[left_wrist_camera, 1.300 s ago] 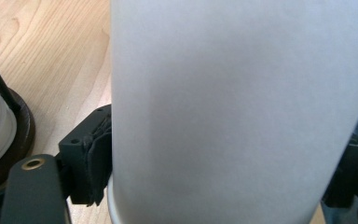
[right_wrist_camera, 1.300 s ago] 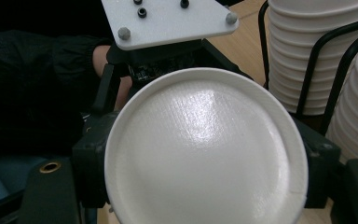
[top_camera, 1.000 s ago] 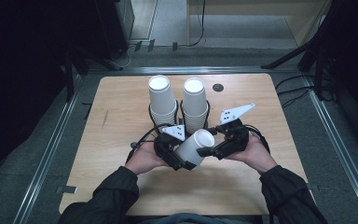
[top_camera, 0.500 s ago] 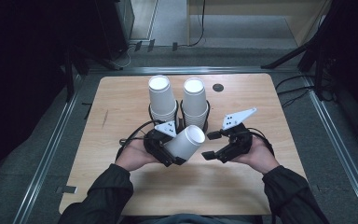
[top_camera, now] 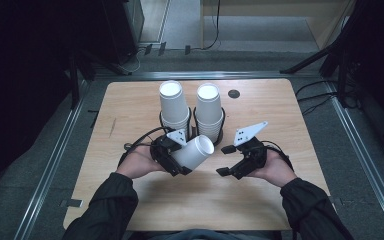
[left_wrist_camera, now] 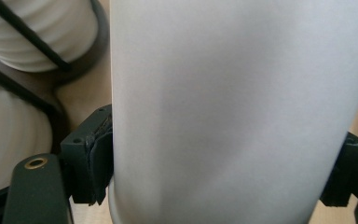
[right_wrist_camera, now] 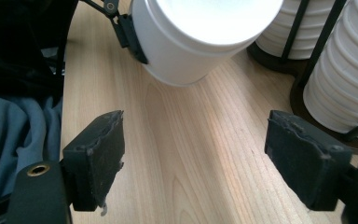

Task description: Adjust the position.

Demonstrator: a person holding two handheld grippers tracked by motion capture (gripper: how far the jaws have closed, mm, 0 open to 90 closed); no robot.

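Observation:
My left gripper (top_camera: 177, 159) is shut on a white paper cup (top_camera: 195, 152), held on its side with its bottom pointing right. In the left gripper view the cup (left_wrist_camera: 233, 107) sits squeezed between both pads (left_wrist_camera: 98, 154). My right gripper (top_camera: 226, 161) stands open a little to the cup's right, apart from it. In the right gripper view the cup (right_wrist_camera: 196, 37) lies ahead of the open jaws, whose midpoint (right_wrist_camera: 193, 158) has bare wood under it. Two tall stacks of white cups (top_camera: 174, 107) (top_camera: 209, 111) stand in black wire holders just behind.
The wooden table (top_camera: 130, 105) has free room left, right and in front of the hands. A small dark disc (top_camera: 234, 93) lies near the far edge. Cables trail from both grippers. Metal floor rails (top_camera: 50, 165) run along the table's sides.
The right gripper has let go of the cup, opened and drawn away to the right. The left gripper keeps the cup and has shifted slightly left.

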